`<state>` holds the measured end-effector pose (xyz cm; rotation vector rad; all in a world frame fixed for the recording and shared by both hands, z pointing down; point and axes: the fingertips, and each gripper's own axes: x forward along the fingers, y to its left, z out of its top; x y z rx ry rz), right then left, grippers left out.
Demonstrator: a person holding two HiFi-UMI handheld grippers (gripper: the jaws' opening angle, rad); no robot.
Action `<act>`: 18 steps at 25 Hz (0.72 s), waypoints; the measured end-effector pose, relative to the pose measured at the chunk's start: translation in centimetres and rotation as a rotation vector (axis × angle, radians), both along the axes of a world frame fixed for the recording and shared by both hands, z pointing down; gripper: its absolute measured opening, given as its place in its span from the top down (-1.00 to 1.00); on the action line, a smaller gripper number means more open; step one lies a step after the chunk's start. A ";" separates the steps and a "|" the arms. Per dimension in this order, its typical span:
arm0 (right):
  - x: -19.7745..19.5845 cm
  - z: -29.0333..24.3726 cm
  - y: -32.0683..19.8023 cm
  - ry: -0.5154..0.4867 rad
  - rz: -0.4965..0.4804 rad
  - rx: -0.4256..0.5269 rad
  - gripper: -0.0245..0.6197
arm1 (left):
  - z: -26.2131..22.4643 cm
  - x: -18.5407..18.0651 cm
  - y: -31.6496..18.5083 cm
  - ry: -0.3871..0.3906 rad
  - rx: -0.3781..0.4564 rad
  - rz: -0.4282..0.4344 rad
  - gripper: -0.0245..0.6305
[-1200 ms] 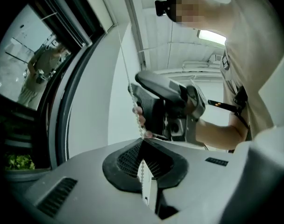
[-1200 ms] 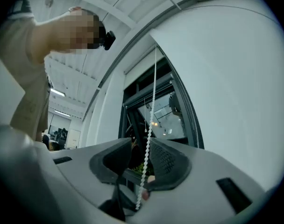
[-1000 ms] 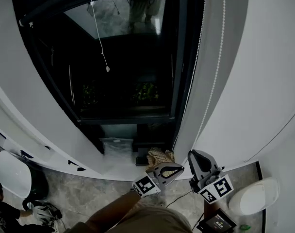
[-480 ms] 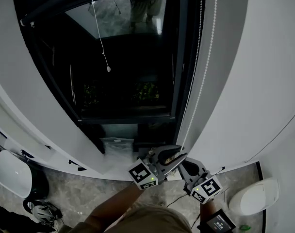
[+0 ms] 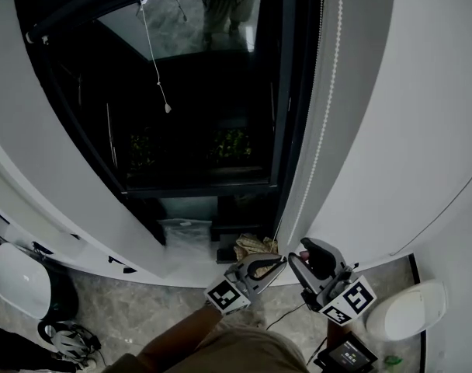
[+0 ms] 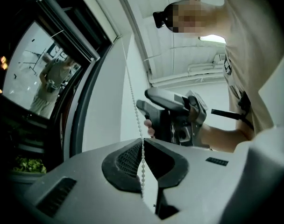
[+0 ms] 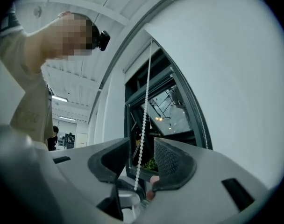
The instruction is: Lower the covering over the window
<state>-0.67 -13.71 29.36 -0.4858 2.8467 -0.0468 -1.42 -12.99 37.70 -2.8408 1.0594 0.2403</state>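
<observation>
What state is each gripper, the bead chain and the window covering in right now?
left gripper, shut on the bead chain, jaws just closed.
right gripper, open, jaws just opened, the chain hanging between them unpinched.
bead chain, pinched by the left gripper, running up beside the frame.
window covering, raised near the top, window mostly bare.

The walls (image 5: 422, 130) are white. The big window (image 5: 205, 115) is dark, with a black frame (image 5: 286, 92). The floor (image 5: 135, 317) is grey stone, and ceiling lights (image 7: 60, 99) shine.
</observation>
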 end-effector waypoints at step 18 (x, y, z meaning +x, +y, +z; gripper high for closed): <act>-3.3 8.2 0.6 0.179 0.040 -0.061 0.88 | -8.3 -0.1 -1.2 -0.004 0.055 0.055 0.88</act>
